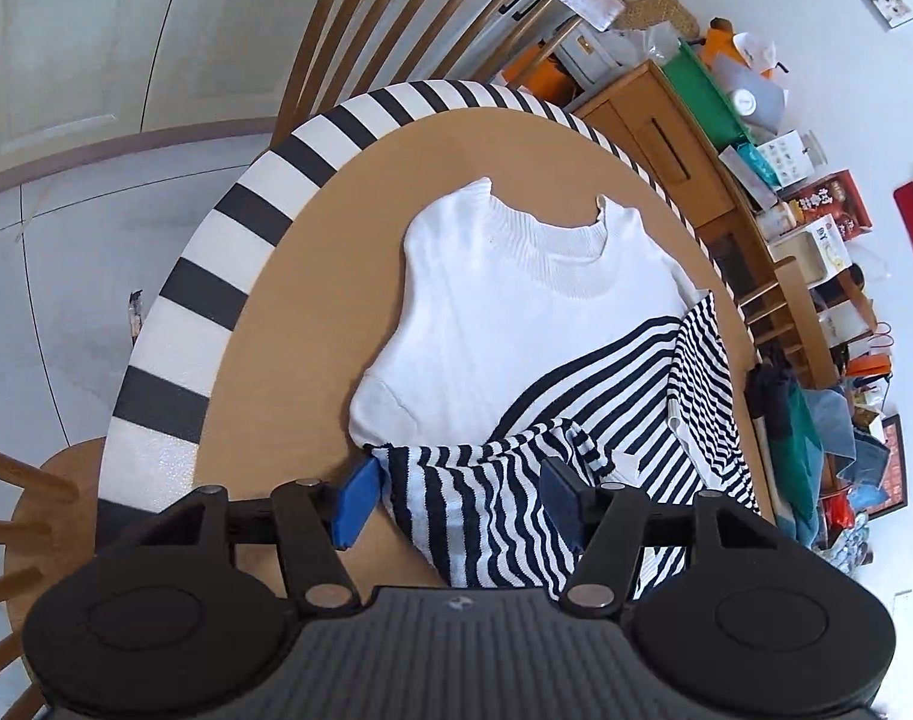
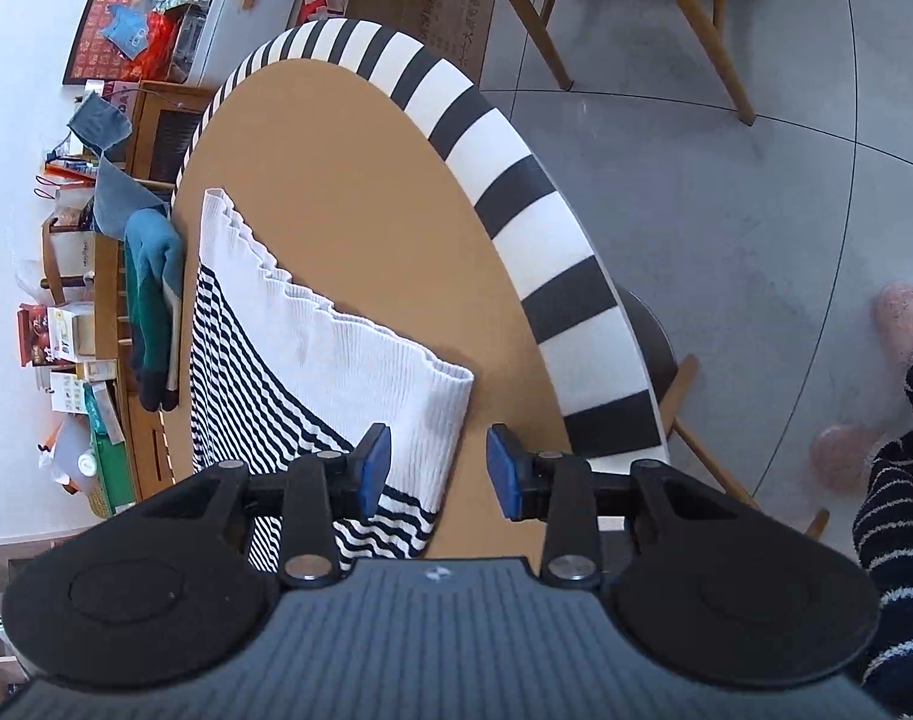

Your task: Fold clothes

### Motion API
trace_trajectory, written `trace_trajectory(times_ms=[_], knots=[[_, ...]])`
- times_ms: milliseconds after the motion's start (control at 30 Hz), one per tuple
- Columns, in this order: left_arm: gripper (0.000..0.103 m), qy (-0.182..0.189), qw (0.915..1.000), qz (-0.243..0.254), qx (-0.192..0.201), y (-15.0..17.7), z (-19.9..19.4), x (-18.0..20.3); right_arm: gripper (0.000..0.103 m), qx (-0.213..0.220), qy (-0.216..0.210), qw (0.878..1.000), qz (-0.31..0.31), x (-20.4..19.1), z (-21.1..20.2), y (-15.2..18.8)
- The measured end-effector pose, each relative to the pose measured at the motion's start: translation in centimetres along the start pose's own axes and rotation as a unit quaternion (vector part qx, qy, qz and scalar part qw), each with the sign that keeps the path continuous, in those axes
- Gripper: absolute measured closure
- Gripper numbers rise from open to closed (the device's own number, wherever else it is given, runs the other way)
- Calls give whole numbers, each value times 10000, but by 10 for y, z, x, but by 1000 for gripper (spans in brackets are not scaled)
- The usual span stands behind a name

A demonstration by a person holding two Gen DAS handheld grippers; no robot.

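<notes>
Sweater (image 1: 504, 324): lying spread on the tabletop (image 1: 312, 312), white upper body and ribbed collar facing up, navy-and-white stripes lower down.
Sleeve (image 1: 474, 498): a striped sleeve is lying bunched across the near edge of the sweater, right in front of the left tongs.
Hem (image 2: 360, 330): in the right wrist view the white ribbed hem is running in a wavy line across the tabletop, with stripes beside it.
Left tongs (image 1: 462, 495): standing fairly wide, blue pads on either side of the striped sleeve; the right pad is touching the cloth, the left pad is sitting at its edge; whether the pads are pinching it I cannot tell.
Right tongs (image 2: 438, 471): standing partly open, jaws apart and hovering over the hem corner; the left pad is over white ribbing, the right pad over bare wood; nothing is being gripped.
Tabletop: brown, oval, carrying a thick black-and-white striped rim (image 2: 516, 180).
Chair (image 1: 432, 18): wooden spindle back is standing beyond the far edge.
Person: striped fuzzy trouser legs (image 2: 894, 540) and pink slippers are showing on the grey floor at the right.
</notes>
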State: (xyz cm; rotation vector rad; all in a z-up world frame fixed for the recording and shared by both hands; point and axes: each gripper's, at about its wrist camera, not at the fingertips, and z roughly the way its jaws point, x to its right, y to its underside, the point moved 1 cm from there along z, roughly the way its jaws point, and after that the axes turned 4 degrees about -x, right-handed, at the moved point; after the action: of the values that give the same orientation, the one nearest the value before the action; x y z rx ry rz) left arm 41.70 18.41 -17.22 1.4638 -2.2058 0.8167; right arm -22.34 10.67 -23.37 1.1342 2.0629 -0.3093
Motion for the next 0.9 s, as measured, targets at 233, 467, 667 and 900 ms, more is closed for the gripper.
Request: trace_trajectory(times_ms=[233,467,667,900], knots=[[42,48,9999,43,-92,-3,2,-1,73,188,94,9991,-361,-10,5,-3],[41,-86,9991,387,-170,-3,4,6,81,412,477,9963,-586,-19,6,-2],[41,-140,9981,552,-222,-3,3,8,79,552,901,9908,-851,-34,9,7],[43,-205,9973,666,-241,-3,3,10,81,591,1388,9801,-1290,-50,15,14]])
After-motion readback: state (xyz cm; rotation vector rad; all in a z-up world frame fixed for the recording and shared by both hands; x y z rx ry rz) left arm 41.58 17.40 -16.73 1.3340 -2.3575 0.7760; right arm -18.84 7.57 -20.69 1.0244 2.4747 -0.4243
